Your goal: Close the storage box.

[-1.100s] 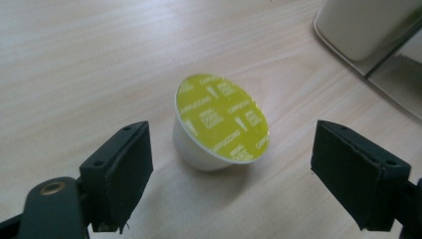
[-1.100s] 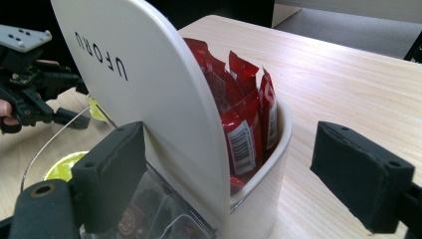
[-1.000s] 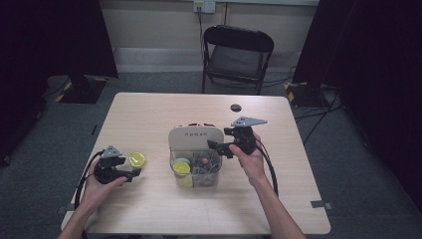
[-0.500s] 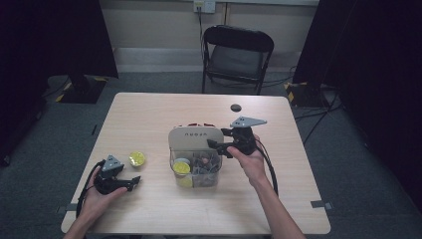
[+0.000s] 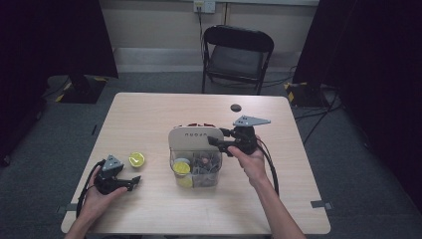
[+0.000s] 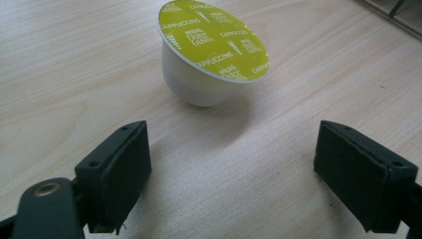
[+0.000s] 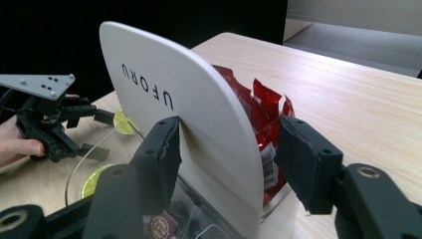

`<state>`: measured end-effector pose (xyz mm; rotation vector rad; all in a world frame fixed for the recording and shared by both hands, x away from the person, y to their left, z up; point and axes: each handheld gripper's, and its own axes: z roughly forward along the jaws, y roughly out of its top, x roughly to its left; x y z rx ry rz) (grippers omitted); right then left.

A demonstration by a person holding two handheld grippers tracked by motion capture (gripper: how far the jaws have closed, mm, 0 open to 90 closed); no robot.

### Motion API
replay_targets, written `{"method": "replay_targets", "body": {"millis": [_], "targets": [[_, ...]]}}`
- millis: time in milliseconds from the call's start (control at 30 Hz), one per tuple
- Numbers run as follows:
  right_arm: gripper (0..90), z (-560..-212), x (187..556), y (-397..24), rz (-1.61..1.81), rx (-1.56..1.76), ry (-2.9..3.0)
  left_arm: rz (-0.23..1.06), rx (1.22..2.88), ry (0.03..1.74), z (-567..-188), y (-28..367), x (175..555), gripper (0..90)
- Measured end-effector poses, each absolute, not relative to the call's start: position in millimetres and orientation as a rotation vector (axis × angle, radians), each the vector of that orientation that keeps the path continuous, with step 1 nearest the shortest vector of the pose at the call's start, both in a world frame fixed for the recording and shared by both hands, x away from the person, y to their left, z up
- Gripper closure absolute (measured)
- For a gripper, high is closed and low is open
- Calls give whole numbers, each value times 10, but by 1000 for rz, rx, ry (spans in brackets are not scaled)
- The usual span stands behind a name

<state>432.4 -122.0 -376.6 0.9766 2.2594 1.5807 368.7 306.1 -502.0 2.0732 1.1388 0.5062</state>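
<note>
At the left of the pale wooden surface (image 5: 149, 114), the left hand-held gripper (image 5: 133, 182) lies low in the person's hand, its jaws spread wide with nothing between them; they have just been opening. Just ahead of it, apart from the pads, a white plastic coffee capsule with a lime-green foil lid printed "cappuccino" (image 6: 211, 52) sits on the wood, tilted slightly. Near the middle stands a clear plastic storage box (image 5: 196, 169) holding more capsules and small packets, with red foil sachets (image 7: 263, 109) at its back. Its white curved lid, lettered "UFORU" (image 7: 199, 124), stands up on edge. The right hand-held gripper (image 7: 226, 149) straddles that lid: its jaws have just been closing, one pad touching the lid's front face, the other standing off behind it.
</note>
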Motion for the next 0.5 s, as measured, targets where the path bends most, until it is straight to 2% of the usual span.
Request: {"method": "replay_targets", "body": {"millis": [500], "targets": [[531,-3735,4302,-1213,1616,952,2272,506,2073,1139,-5021,3061,3687,143]]}}
